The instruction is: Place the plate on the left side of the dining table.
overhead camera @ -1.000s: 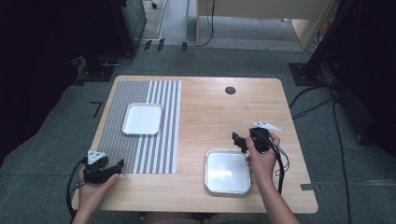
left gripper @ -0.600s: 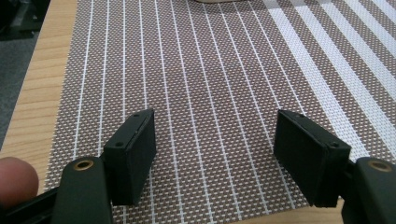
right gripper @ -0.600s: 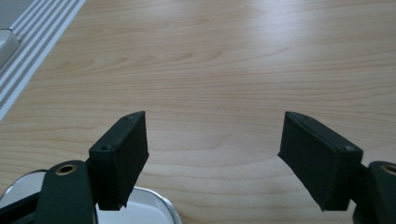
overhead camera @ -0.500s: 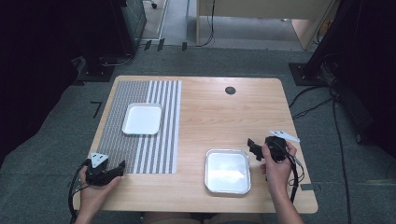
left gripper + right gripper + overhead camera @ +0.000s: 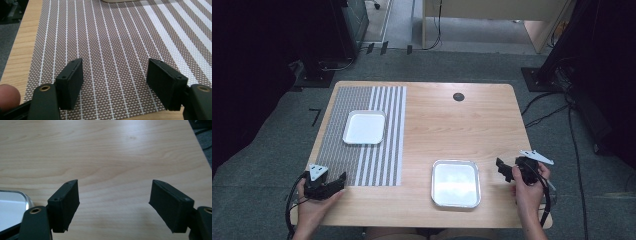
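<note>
Beside right gripper point(image 5: 503, 170): square metal tray point(image 5: 455, 183) (shiny, empty), flat on table point(image 5: 452, 120).

- The middle and far right of the tabletop point(image 5: 447, 120) lie bare, open for passage.
- The silver tray point(image 5: 456, 183) sits just left of the right tool point(image 5: 502, 169), blocking low travel leftward there.
- The white tray point(image 5: 364, 127) stands on the striped mat point(image 5: 362, 150), well ahead of the left tool point(image 5: 339, 180).
- Bare mat lies between both.
</note>
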